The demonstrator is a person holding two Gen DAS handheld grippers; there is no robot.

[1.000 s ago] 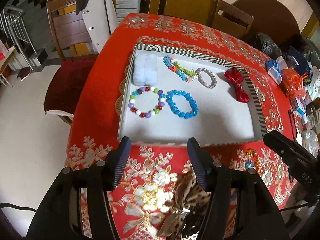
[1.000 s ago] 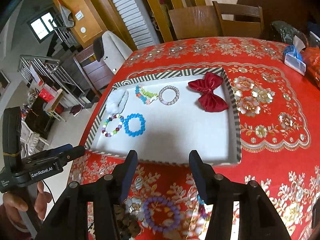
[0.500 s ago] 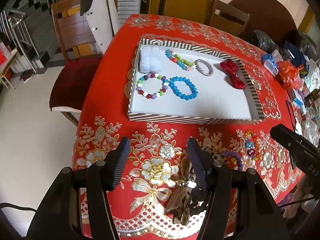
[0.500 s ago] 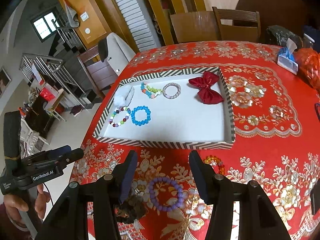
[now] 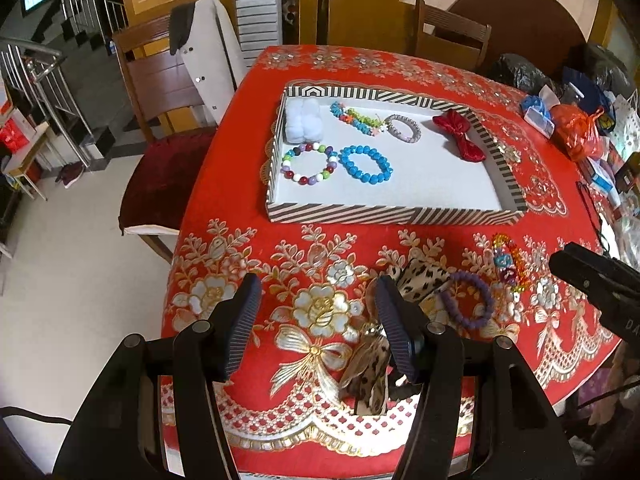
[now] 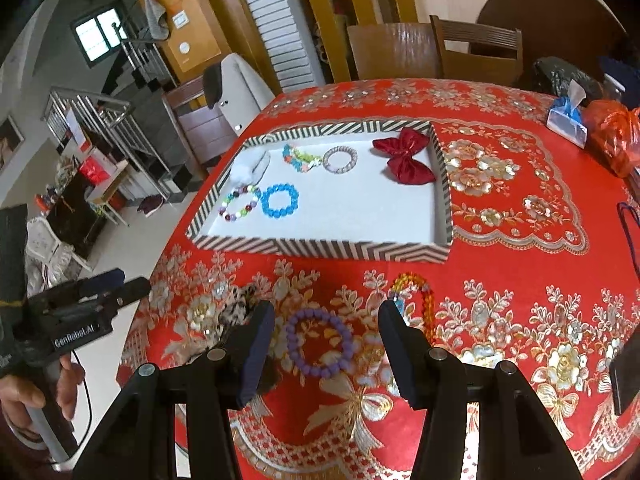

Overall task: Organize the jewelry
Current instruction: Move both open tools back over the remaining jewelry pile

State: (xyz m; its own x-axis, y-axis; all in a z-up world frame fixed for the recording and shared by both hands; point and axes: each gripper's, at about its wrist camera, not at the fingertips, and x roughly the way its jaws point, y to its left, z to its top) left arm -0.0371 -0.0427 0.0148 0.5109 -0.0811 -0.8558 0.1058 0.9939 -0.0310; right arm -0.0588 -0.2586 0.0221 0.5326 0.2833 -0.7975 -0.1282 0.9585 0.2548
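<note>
A striped-rim tray (image 5: 384, 216) (image 6: 320, 249) on the red tablecloth holds a multicoloured bead bracelet (image 5: 308, 163) (image 6: 239, 205), a blue bead bracelet (image 5: 365, 163) (image 6: 280, 199), a flower bracelet (image 5: 356, 118), a silver bracelet (image 5: 403, 128) (image 6: 339, 159), a red bow (image 5: 458, 138) (image 6: 404, 157) and a white puff (image 5: 303, 122). Outside the tray, near the table's front, lie a purple bead bracelet (image 5: 467, 300) (image 6: 319, 343), a colourful bracelet (image 5: 506, 258) (image 6: 412, 292) and a leopard-print bow (image 5: 374, 376) (image 6: 236, 308). My left gripper (image 5: 316, 324) hangs open over the cloth, left of the leopard bow. My right gripper (image 6: 326, 354) is open, with the purple bracelet seen between its fingers below.
Chairs stand along the far and left sides of the table, one (image 5: 168, 80) with a white jacket on it. Bags, a tissue pack (image 6: 568, 120) and small boxes crowd the right side (image 5: 580, 132). The table's front edge lies just under both grippers.
Both grippers have pulled back from the tray toward the table's front edge. The purple bracelet, colourful bracelet and leopard bow have come into view. Jaw width looks the same.
</note>
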